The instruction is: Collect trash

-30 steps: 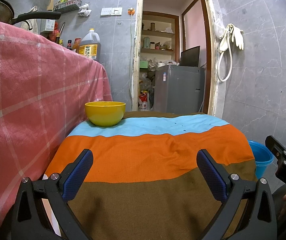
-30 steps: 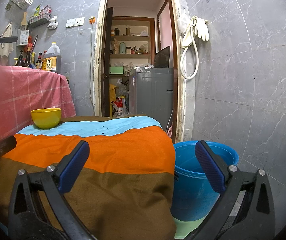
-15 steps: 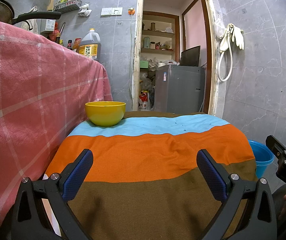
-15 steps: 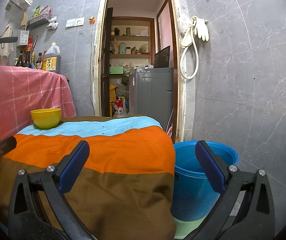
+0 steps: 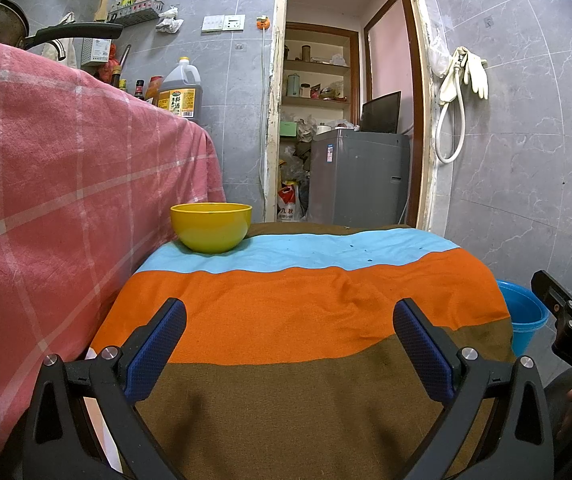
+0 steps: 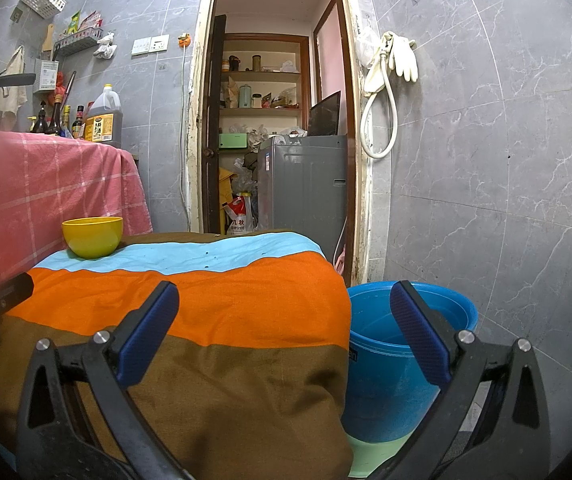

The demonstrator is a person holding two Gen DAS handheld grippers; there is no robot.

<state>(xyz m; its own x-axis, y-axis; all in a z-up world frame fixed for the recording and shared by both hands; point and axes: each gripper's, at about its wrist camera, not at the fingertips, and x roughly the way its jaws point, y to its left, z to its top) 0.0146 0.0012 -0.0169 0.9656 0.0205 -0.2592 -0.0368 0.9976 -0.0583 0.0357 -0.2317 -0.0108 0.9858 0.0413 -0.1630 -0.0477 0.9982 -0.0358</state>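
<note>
Trash is nowhere on the striped tabletop (image 5: 306,312) and nothing has shifted: my left gripper (image 5: 290,344) and right gripper (image 6: 286,328) still hover open and empty, blue bucket (image 6: 410,344) lower right.

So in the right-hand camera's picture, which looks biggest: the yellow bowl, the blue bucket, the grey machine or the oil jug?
As they look in that view:
1. Bucket, though it sits nearest the camera
2. Grey machine, partly hidden
3. Bowl
4. Oil jug

Striped cloth (image 5: 298,320) covers table; yellow bowl (image 5: 210,227) on it.
</note>
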